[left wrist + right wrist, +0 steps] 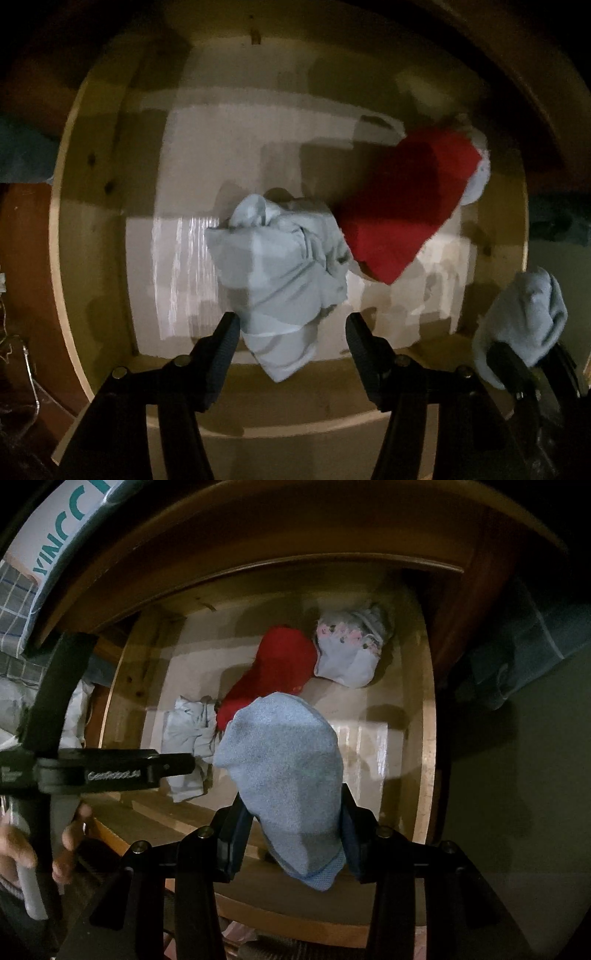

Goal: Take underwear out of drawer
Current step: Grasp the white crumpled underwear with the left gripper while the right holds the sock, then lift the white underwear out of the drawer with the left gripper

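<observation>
The open wooden drawer (92, 258) has a pale lined floor. On it lies a crumpled pale blue underwear piece (280, 258), also seen in the right wrist view (188, 734). My left gripper (291, 328) points down over its near end. Its jaws stand wide, the cloth lies between them and the pads do not press on it. A red garment (402, 206) lies beside it, and a white flowered piece (351, 653) sits further back. My right gripper (295, 827) is shut on a light blue terry piece (284, 760), held above the drawer.
The dresser's dark wooden top (258, 535) overhangs the drawer's back. A box with teal lettering (62, 520) and checked fabric (14, 609) lie at upper left. A hand (70, 834) grips the left tool's handle. The drawer's front edge (295, 424) runs just below my fingers.
</observation>
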`<state>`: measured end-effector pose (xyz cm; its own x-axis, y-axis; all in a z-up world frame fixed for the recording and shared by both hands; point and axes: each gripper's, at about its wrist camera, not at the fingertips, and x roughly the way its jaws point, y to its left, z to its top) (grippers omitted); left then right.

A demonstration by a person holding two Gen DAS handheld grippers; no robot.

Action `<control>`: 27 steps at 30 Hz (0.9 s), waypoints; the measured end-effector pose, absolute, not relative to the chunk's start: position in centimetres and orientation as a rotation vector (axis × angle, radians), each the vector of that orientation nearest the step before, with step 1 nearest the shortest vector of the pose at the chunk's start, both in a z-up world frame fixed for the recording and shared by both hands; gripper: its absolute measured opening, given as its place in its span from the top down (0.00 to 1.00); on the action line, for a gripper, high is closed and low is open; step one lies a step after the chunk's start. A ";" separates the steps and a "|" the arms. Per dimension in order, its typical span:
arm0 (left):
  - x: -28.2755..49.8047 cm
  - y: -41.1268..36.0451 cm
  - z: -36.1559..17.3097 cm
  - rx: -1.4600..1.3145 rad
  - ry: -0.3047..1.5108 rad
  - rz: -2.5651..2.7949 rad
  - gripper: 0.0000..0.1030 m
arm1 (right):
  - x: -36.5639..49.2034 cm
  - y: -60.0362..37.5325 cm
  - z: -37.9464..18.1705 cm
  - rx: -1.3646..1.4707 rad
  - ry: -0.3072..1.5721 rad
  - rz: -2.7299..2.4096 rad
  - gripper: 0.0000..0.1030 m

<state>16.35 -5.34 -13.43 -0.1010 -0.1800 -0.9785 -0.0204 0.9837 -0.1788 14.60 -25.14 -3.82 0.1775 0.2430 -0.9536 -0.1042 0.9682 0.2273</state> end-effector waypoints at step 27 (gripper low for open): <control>18.0 -5.8 -15.9 -0.106 1.794 -0.081 0.58 | 14.8 -25.2 -4.2 0.135 1.397 0.245 0.61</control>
<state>17.95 -5.78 -15.92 -0.2217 -0.1165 -0.9681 -0.0283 0.9932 -0.1130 14.79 -25.23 -4.24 0.1536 0.2491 -0.9562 -0.0907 0.9672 0.2374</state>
